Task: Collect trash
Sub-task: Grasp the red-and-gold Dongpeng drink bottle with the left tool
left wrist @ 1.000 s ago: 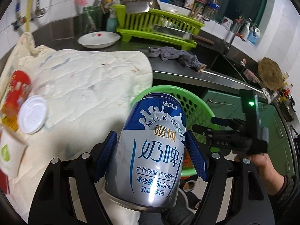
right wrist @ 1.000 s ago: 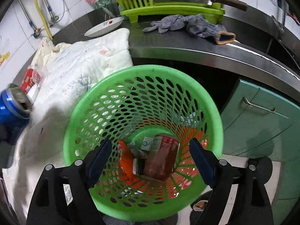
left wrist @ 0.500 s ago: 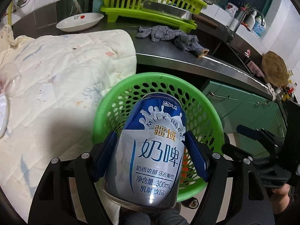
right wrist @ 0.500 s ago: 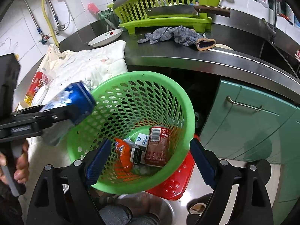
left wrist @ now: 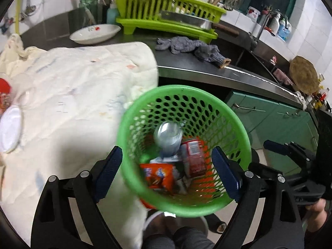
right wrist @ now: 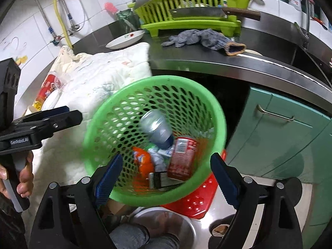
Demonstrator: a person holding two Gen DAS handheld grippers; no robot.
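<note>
The green perforated basket (left wrist: 238, 137) (right wrist: 209, 103) sits below the counter edge. The blue and silver milk-beer can (left wrist: 169, 137) (right wrist: 155, 128) is inside it, blurred, above a red can (left wrist: 193, 155) (right wrist: 182, 155), an orange wrapper (left wrist: 159, 176) (right wrist: 143, 159) and crumpled paper. My left gripper (left wrist: 168, 170) is open and empty over the basket's near rim. My right gripper (right wrist: 166, 176) is open and empty, just in front of the basket. A red cup (right wrist: 46, 87) and a white lid (left wrist: 9, 128) lie on the cream quilt (left wrist: 72, 95).
A grey cloth (right wrist: 199, 38), a white dish (right wrist: 126, 39) and a lime dish rack (right wrist: 191, 6) with a cleaver are on the dark counter. Teal cabinets (right wrist: 280, 132) stand right. A red mat (right wrist: 195, 199) and a steel bowl (right wrist: 166, 224) lie under the basket.
My left gripper has opened and let go of the milk-beer can, which has dropped into the green basket. The right gripper has stayed open in front of the basket.
</note>
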